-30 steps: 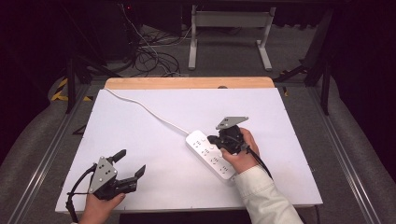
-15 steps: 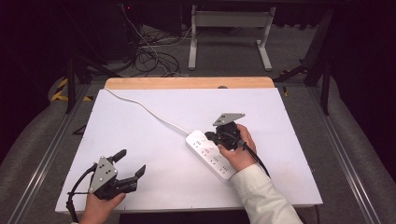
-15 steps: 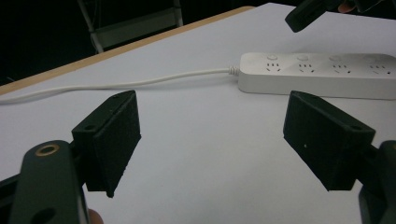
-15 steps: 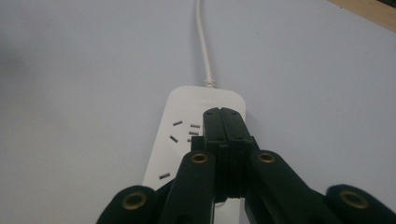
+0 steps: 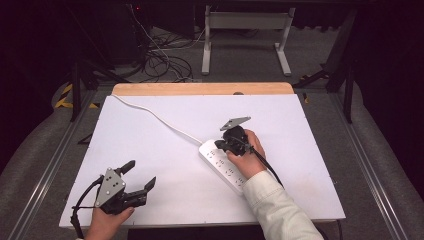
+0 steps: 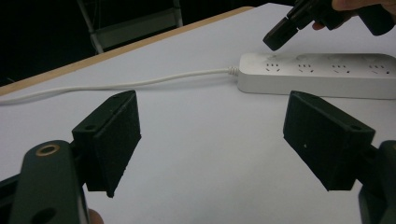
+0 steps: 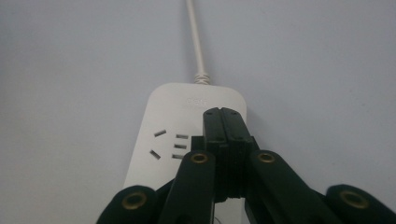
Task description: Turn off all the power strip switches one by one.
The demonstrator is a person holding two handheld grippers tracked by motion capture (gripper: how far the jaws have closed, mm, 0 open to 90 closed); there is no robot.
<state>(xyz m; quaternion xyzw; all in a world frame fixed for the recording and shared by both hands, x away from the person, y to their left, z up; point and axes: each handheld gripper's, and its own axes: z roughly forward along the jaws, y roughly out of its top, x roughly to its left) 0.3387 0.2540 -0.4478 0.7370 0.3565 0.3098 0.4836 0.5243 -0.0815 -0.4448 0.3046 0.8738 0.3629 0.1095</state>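
A white power strip lies at an angle right of the table's middle, its white cord running off to the far left corner. My right gripper is shut with nothing in it, its tips hovering just over the cord end of the power strip. In the right gripper view the closed jaws point at the strip's end near the first sockets. My left gripper rests open near the front left edge, empty, facing the power strip from a distance. The right gripper shows there above the strip.
The white table top has a wooden strip along its far edge. Beyond it stand a white metal frame and tangled cables on the floor. Metal rails run along both table sides.
The right gripper has shifted slightly left toward the cord end of the power strip. The left gripper has not moved.
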